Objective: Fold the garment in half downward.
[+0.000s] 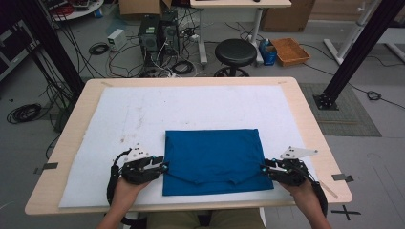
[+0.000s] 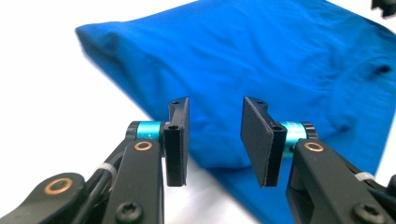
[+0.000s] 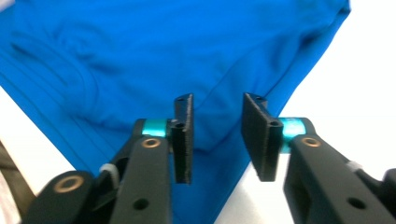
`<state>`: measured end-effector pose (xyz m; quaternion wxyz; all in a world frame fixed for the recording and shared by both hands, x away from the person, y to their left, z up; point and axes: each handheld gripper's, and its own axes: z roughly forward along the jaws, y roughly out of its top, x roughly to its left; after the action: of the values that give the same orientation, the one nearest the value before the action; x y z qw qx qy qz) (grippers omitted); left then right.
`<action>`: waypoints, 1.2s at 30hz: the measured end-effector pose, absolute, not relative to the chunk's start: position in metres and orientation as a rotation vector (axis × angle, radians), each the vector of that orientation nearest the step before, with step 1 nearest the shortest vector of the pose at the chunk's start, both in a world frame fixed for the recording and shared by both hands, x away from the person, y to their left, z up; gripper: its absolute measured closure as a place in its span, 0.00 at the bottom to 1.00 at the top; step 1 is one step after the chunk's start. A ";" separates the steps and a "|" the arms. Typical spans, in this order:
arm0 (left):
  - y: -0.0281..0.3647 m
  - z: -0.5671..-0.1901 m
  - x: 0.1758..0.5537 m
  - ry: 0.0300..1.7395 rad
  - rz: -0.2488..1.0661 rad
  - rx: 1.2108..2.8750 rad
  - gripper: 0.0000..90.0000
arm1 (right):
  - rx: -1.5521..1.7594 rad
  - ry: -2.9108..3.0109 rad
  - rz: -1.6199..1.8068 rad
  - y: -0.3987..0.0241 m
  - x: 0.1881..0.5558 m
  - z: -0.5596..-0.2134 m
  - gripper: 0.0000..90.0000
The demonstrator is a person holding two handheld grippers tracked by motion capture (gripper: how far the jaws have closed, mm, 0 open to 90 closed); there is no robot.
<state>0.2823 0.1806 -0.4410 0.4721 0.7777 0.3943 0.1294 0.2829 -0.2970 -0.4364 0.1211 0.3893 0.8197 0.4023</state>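
I see the left gripper (image 1: 165, 167) at the cloth's (image 1: 212, 160) left edge, jaws spread, nothing pinched; the right gripper (image 1: 262, 168) mirrors it. Cloth lies folded on the mat (image 1: 191, 105).

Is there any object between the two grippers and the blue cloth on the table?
Nothing visible is. The left gripper sits at the left edge of the folded blue cloth, the right gripper at its right edge, both with jaws open and only cloth and the white mat ahead.

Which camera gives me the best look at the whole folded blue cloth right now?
The high view: the folded blue cloth shows entire, a rectangle on the white mat. The left gripper view and the right gripper view each show one close-up side.
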 end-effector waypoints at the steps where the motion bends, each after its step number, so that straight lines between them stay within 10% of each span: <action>1: 0.183 -0.443 0.283 1.020 0.311 1.889 0.67 | 1.128 2.410 1.166 -0.295 0.284 -0.439 0.68; 10: 0.176 -0.450 0.283 1.036 0.297 1.953 0.72 | 1.045 2.471 1.085 -0.284 0.284 -0.445 0.90; 18: 0.169 -0.449 0.279 1.014 0.337 1.980 0.95 | 1.032 2.473 1.081 -0.283 0.284 -0.445 0.91; 36: 0.178 -0.441 0.254 0.971 0.070 1.814 0.98 | 1.061 2.399 1.246 -0.306 0.261 -0.415 0.96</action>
<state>0.2542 0.1776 -0.4406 0.5154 0.7550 0.4044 0.0289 0.2607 -0.3059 -0.4148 0.1185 0.3628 0.8204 0.4259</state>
